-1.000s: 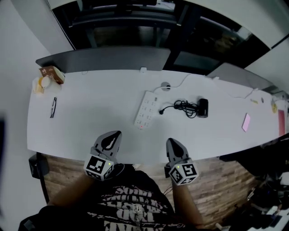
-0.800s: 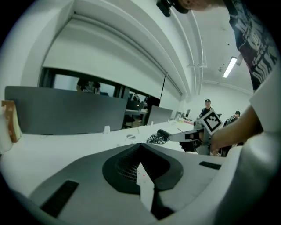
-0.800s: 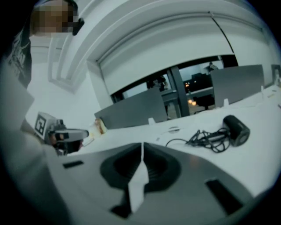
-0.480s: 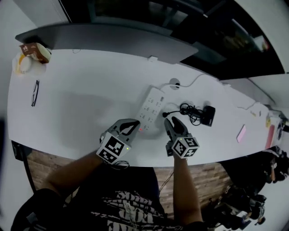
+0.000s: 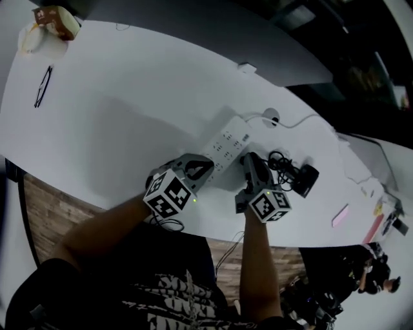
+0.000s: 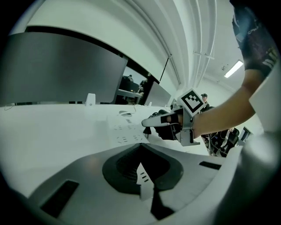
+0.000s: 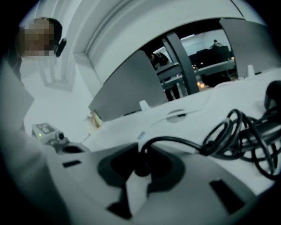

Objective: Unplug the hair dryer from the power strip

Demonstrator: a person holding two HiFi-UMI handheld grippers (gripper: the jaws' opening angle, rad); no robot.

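A white power strip (image 5: 229,142) lies aslant on the white table (image 5: 116,122). The black hair dryer (image 5: 308,179) lies to its right with its cord coiled (image 5: 284,164) beside it. My left gripper (image 5: 199,169) rests on the near end of the power strip (image 6: 125,132), and its jaws look shut and empty (image 6: 140,163). My right gripper (image 5: 250,161) is at the strip's right side. Its jaws have just been closing, and the black plug (image 7: 141,168) sits gripped between them, with the cord (image 7: 228,132) looping away to the right.
Glasses (image 5: 42,84) and a brown snack box (image 5: 55,14) lie at the far left of the table. A pink object (image 5: 340,214) sits at the right end. The strip's white cable runs to a grommet hole (image 5: 271,118). The table's near edge lies just under both wrists.
Both grippers came forward and down from the table's near edge to the power strip. The left one now sits on the strip's end and the right one is at the plug.
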